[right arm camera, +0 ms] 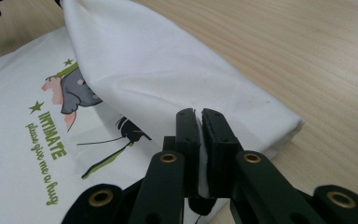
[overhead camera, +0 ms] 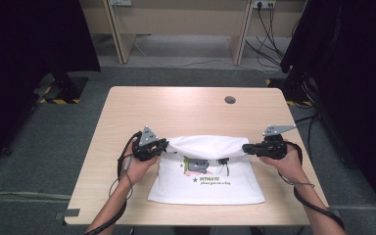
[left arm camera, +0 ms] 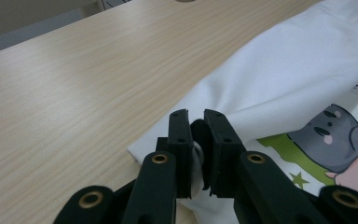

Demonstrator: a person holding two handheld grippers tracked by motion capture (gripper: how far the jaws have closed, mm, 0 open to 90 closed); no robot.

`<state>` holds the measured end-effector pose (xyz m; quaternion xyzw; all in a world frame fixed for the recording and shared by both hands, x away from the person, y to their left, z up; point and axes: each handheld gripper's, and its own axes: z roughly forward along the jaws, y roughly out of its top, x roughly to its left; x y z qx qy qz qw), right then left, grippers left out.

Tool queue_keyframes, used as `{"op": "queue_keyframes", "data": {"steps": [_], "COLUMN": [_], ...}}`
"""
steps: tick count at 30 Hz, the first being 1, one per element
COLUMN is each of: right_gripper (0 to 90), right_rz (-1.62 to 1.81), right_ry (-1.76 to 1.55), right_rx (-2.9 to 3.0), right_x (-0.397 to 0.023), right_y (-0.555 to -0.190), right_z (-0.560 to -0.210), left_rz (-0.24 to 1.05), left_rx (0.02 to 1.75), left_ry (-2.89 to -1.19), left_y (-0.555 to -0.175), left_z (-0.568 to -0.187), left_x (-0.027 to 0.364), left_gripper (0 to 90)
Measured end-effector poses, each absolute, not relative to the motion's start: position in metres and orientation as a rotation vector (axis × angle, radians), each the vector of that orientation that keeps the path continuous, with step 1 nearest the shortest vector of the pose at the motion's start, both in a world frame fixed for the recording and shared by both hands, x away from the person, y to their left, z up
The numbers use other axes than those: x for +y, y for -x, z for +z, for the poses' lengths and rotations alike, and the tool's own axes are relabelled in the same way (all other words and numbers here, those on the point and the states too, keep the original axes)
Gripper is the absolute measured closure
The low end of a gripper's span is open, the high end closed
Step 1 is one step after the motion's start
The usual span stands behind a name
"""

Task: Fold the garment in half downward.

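White T-shirt (overhead camera: 208, 171) is lying near the table's (overhead camera: 127, 107) front edge, mid-fold; left gripper (overhead camera: 160, 146) and right gripper (overhead camera: 247, 147) are each pinching its far corners, likely needing drawing forward evenly.

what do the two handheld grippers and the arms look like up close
Both the left gripper and right gripper are black, each topped by a grey three-cornered plate, with black cables trailing along bare forearms. Their jaws are flat, matte black blocks on arms with brass-coloured rivets.
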<state>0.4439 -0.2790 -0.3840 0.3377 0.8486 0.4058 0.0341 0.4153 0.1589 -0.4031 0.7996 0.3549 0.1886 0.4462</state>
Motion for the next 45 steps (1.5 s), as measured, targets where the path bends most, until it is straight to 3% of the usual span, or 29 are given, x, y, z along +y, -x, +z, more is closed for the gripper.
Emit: {"op": "queue_keyframes", "data": {"steps": [45], "right_gripper": [86.0], "right_rz": [1.25], "right_ry": [-0.995], "right_rx": [2.627], "right_x": [-0.282], "right_y": [-0.42], "right_z": [-0.384], "left_rz": [0.495], "left_rx": [0.783], "left_ry": [-2.019], "left_y": [-0.383], "left_z": [-0.395], "left_x": [0.157], "left_gripper": [81.1]}}
